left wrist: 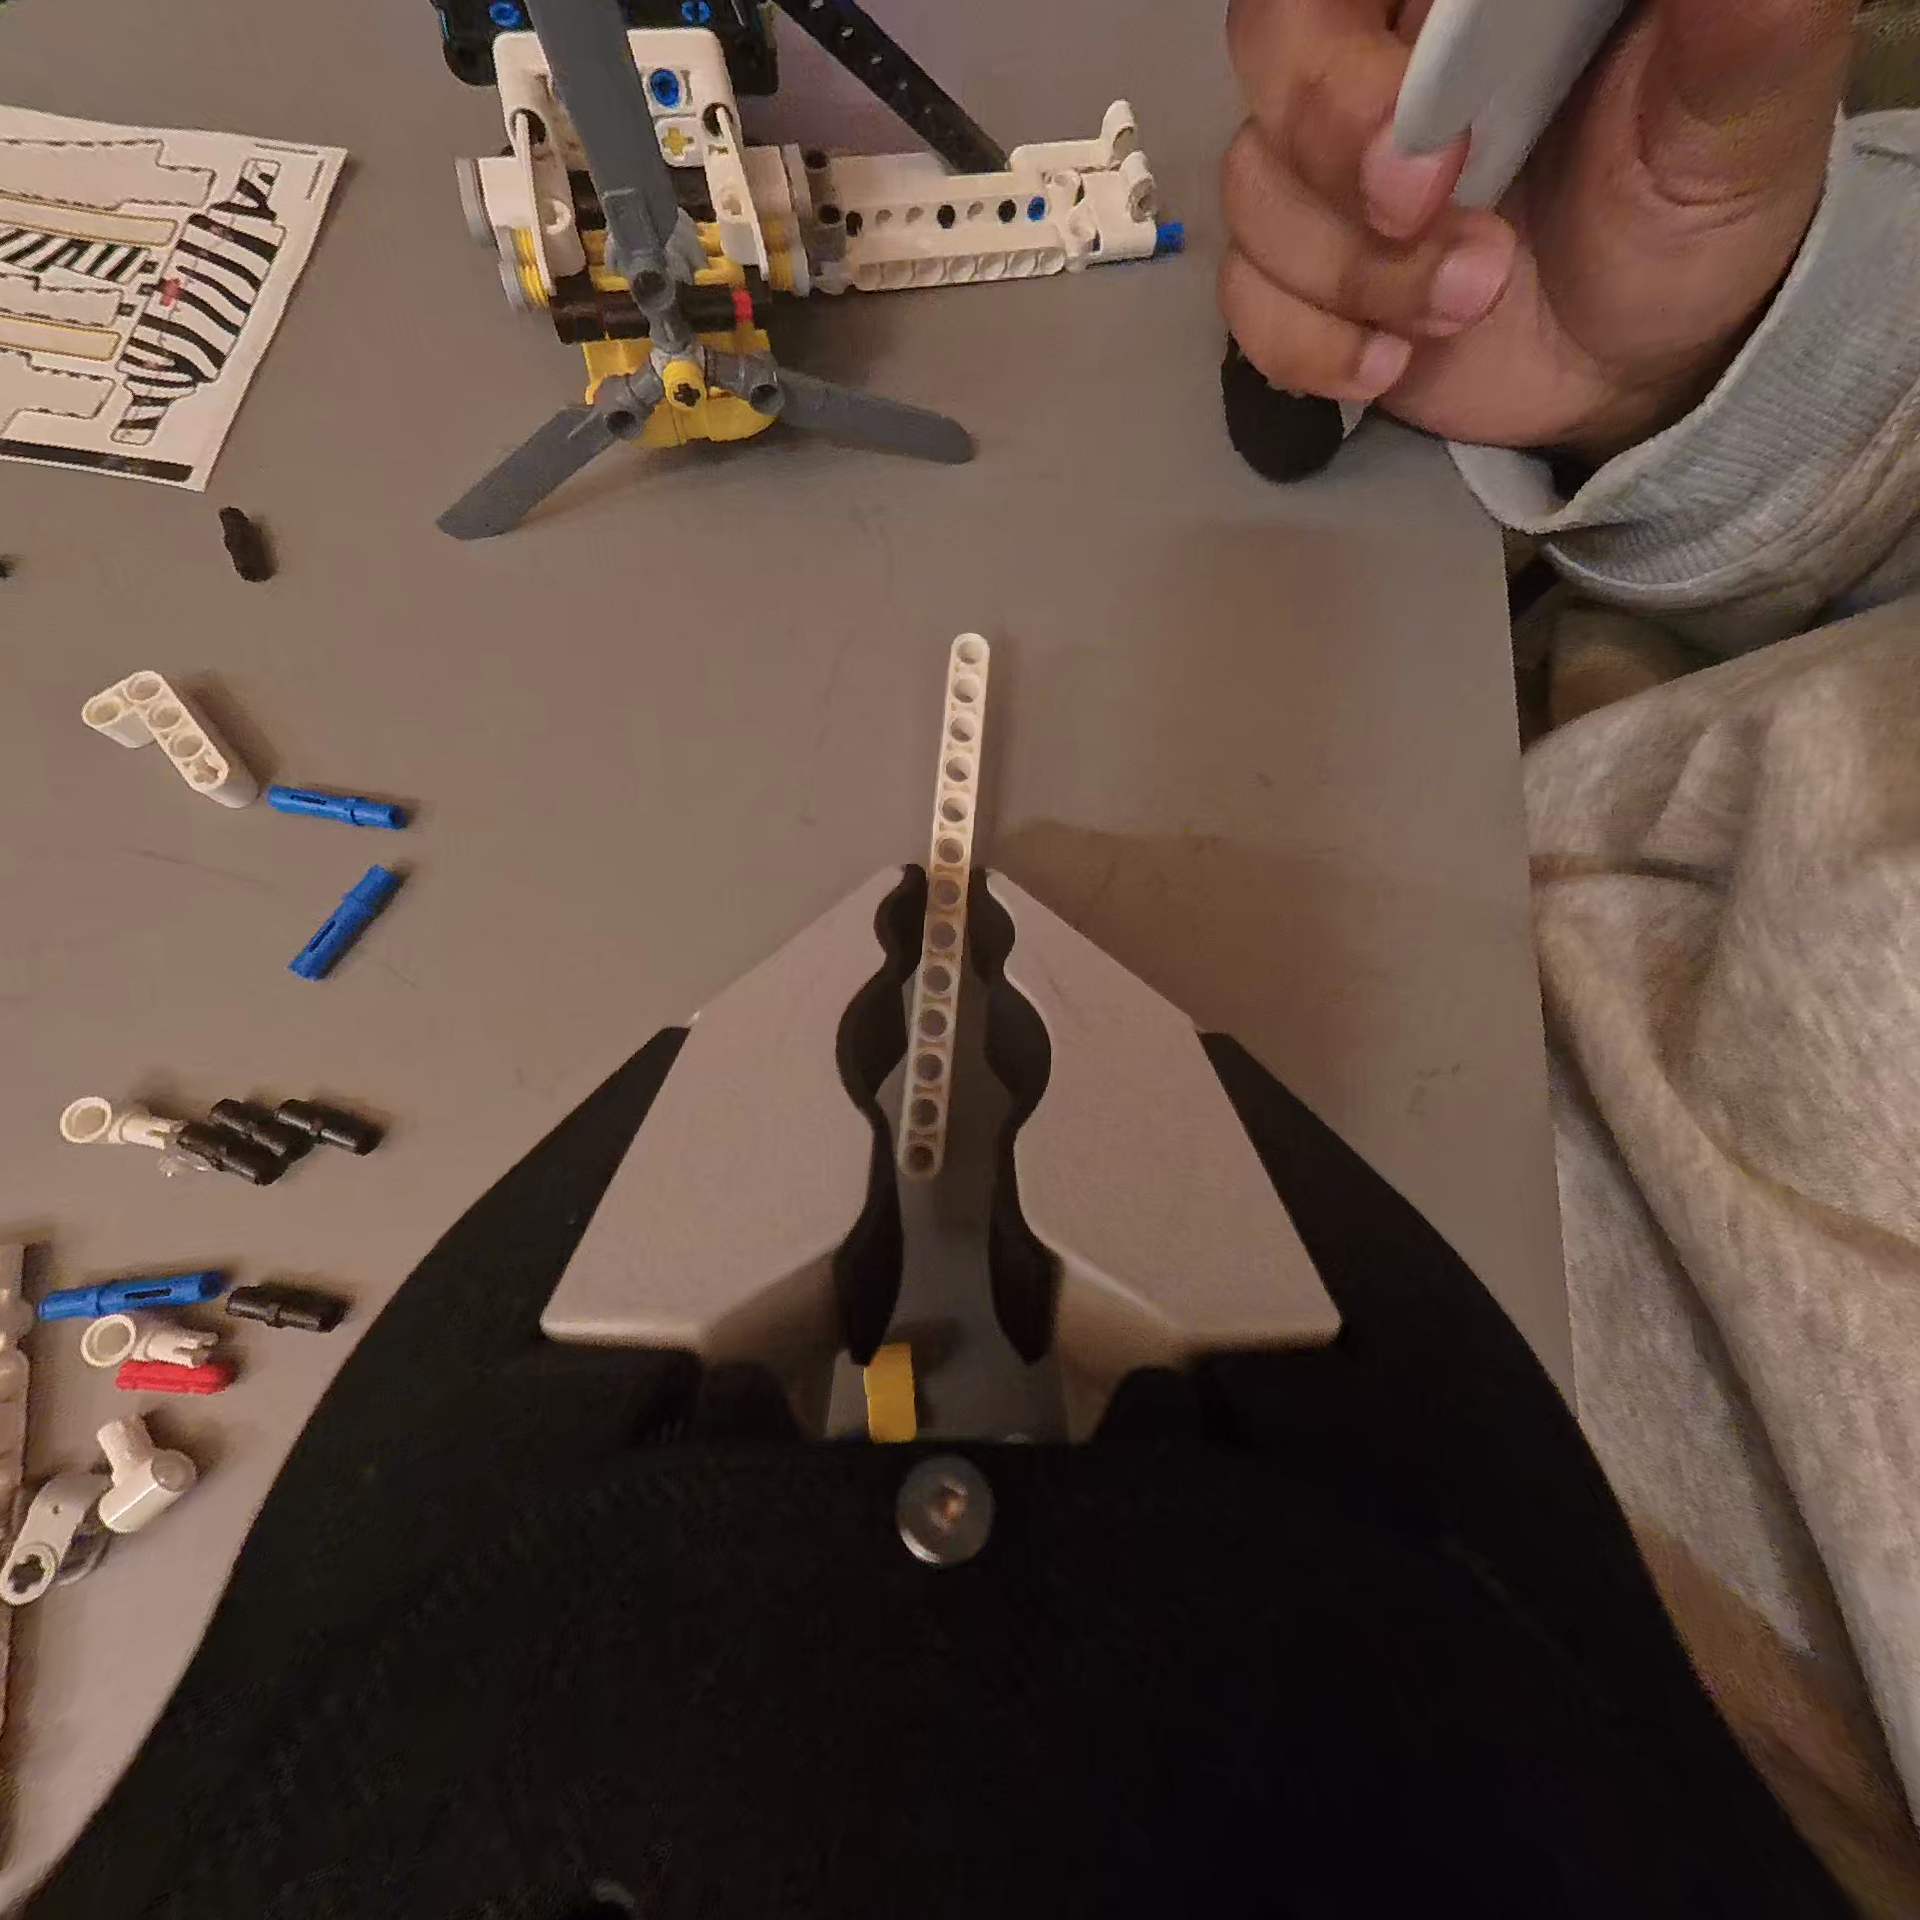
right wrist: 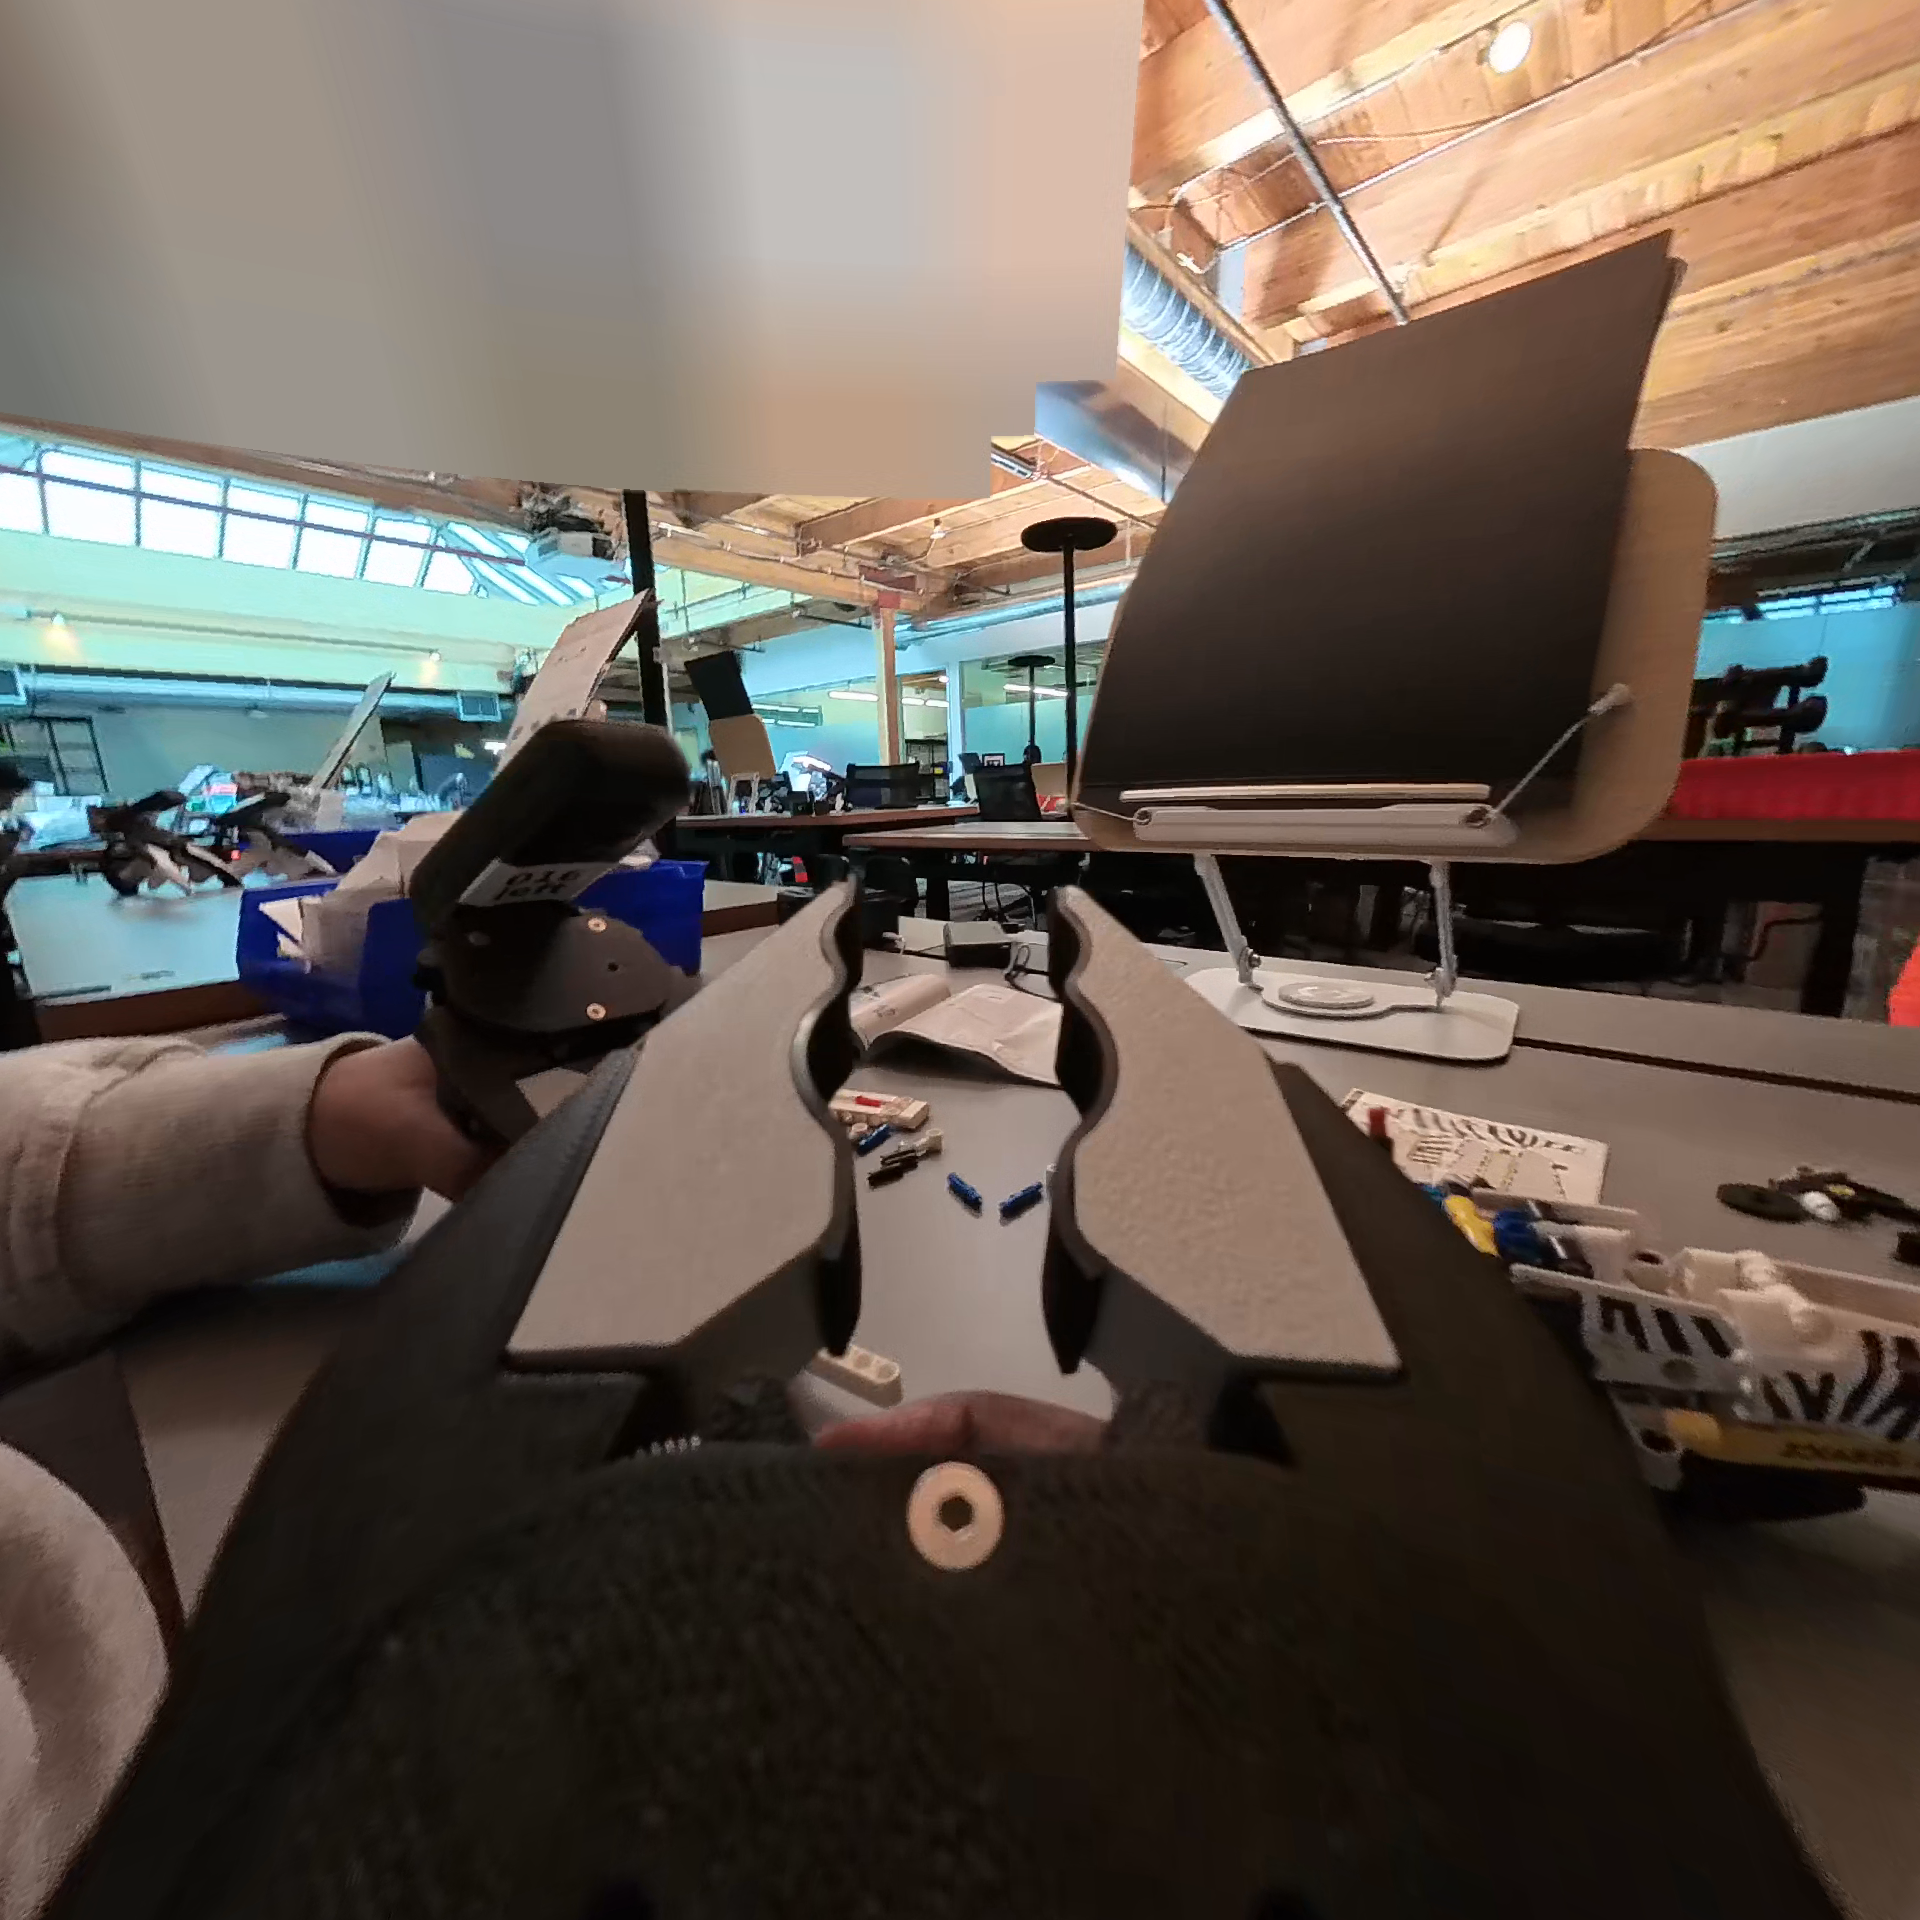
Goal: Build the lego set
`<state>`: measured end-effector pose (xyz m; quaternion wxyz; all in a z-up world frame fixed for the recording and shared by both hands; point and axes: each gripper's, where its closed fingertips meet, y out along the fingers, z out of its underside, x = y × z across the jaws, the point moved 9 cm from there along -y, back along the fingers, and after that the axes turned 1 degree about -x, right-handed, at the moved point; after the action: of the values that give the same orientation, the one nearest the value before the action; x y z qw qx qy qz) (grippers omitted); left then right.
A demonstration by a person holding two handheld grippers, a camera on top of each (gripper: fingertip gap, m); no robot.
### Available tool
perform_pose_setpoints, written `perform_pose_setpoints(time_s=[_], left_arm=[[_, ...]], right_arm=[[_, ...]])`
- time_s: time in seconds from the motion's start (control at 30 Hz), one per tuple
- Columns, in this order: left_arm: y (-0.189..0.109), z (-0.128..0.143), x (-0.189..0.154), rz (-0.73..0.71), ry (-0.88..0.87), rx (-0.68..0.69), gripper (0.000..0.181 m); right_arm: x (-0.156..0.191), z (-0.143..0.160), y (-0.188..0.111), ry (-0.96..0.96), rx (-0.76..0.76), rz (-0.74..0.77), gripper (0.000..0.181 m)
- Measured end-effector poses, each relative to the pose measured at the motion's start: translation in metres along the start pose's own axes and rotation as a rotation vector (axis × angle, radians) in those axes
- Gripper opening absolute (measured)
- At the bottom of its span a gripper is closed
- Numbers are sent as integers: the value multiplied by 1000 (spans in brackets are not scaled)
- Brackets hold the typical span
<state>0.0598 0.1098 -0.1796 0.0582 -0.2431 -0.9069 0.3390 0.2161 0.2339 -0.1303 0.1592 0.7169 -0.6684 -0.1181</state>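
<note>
Presently a long white beam [left wrist: 954,904] is pinched between the closed fingers of the left gripper [left wrist: 943,883], its far half projecting forward over the grey table [left wrist: 1195,675] and its near end lying back between the pads. The right gripper [right wrist: 951,925] is spread wide and carries nothing, raised above the table and aimed across the room. The partly built model [left wrist: 727,239], white and yellow with grey rotor blades, is stood well ahead of the beam; loose blue pins [left wrist: 338,808] and black pins [left wrist: 286,1132] are scattered to the left. For a clean fit, the beam would best be kept level and its holes lined up squarely with the model's pins before any pressure is applied. The model should probably be steadied by the free gripper, since a thin beam held so far back is judged likely to twist or slip under a sideways push
</note>
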Motion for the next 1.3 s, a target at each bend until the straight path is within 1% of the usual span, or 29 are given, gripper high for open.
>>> perform_pose_setpoints(time_s=[0.17,0.4,0.6,0.7,0.83,0.9,0.97,1.07,1.13,1.17,1.23,1.3], left_arm=[[-4,2,0,21,-35,-18,7],[-18,7,5,23,-86,-81,6],[-39,11,14,-12,-127,-162,5],[-59,17,27,-89,-176,-234,5],[-88,32,46,-215,-279,-375,5],[-96,38,48,-216,-321,-465,6],[-102,40,48,-187,-347,-555,6],[-106,38,47,-119,-356,-621,9],[-101,36,43,-46,-363,-609,14],[-96,33,39,-9,-357,-579,16],[-81,25,26,31,-268,-444,13],[-61,22,11,37,-152,-229,9]], right_arm=[[-6,0,1,37,-3,25,34],[4,3,6,-71,34,7,34],[-2,1,3,-24,-6,32,34],[-3,1,2,-15,-14,38,34],[0,2,4,-41,1,28,33],[1,2,5,-57,8,25,34],[1,3,6,-61,15,23,33],[0,3,6,-55,16,27,33],[-1,3,6,-45,15,31,34],[-2,3,6,-41,14,33,33],[-2,3,7,-35,17,32,34],[-1,3,8,-39,26,21,34]])
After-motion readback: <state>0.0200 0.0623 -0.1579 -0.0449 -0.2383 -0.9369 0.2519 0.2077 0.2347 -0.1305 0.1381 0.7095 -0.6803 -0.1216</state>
